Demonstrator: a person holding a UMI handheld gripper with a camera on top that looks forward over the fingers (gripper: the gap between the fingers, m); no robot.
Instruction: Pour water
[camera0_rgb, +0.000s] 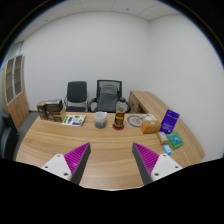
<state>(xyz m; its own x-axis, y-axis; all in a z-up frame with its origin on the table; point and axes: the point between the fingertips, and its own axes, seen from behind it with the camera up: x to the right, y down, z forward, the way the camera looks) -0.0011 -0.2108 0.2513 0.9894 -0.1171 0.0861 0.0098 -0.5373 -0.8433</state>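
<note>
Wood surface: light wooden desk (60, 145), L-shaped, fills the room ahead of the gripper; white walls behind, and a wooden cabinet against the left-hand wall.
Progress: nothing done yet by my judgement. Nothing is held, nothing is tilted, and no water is visible outside a container.
Remaining: the approach, the grasp, the lift, the pour and the set-down all appear to be still ahead.
Task items: a pale, white-looking cup or jug (101, 119) stands upright near the far edge of the desk, and just beside it a dark jar with a light lid (119, 117). Which one holds water and which one receives it I cannot tell; both are too small to read.
Position of items: both stand well beyond the fingers, roughly ahead of the gap between them, and apart from the gripper.
Gripper (112, 160): spread wide, nothing between the fingers, only bare desk showing in the gap.
Pads (76, 157): purple inner faces visible on both fingers, neither touching anything.
Pose: held level above the near part of the desk, pointing across it toward the two office chairs (77, 96) at the far side. Looks like a starting stance, not a reach.
Clutter: a purple box (170, 120) and small packets sit on the right wing; a leaflet (73, 120) and a dark box (49, 109) on the left.
Risk: judged low for now, as the straight path ahead looks unobstructed.
</note>
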